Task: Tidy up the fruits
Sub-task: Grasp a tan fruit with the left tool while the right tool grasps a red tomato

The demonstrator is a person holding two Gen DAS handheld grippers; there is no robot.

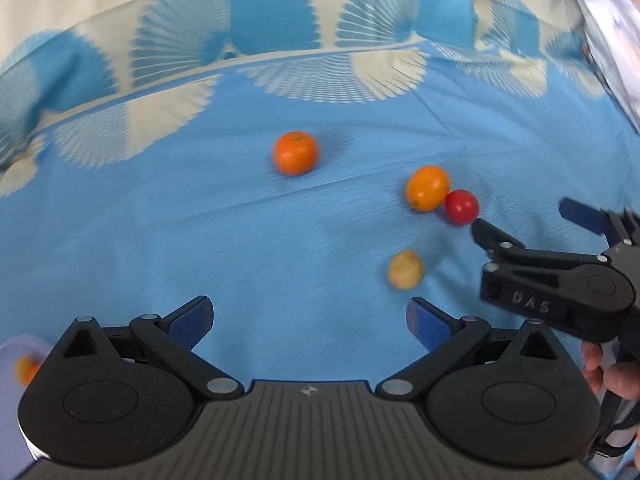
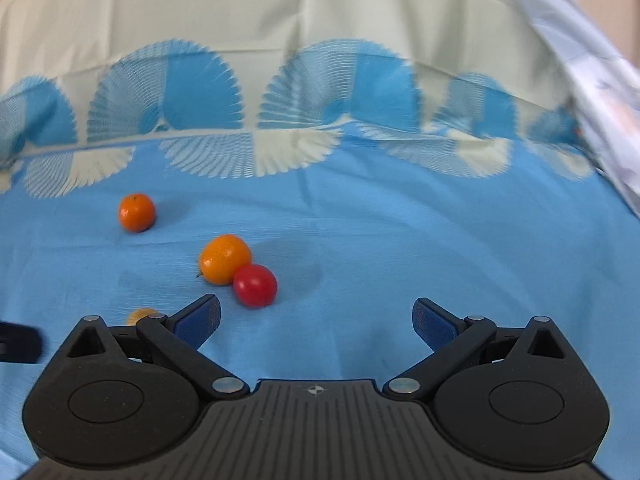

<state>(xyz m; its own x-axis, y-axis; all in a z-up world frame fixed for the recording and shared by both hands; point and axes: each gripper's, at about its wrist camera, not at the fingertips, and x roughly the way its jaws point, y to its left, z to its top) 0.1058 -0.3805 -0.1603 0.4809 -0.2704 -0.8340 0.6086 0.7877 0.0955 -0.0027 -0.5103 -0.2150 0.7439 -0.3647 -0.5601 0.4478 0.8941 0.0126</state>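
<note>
Several fruits lie on a blue cloth [image 1: 200, 220]. A dark orange [image 1: 296, 153] [image 2: 136, 213] lies alone at the back. A lighter orange [image 1: 427, 187] [image 2: 225, 259] touches a red tomato [image 1: 462, 207] [image 2: 255, 285]. A small tan fruit [image 1: 405, 269] lies just ahead of my left gripper's right finger; in the right wrist view it [image 2: 141, 315] is mostly hidden behind my finger. My left gripper [image 1: 310, 320] is open and empty. My right gripper [image 2: 316, 320] [image 1: 520, 220] is open and empty, with its left fingertip close to the tomato.
A white container [image 1: 16, 360] holding an orange fruit shows at the lower left of the left wrist view. The cloth has a cream and blue fan pattern at the back [image 2: 280, 140]. A pale patterned sheet [image 2: 592, 80] lies at the right edge.
</note>
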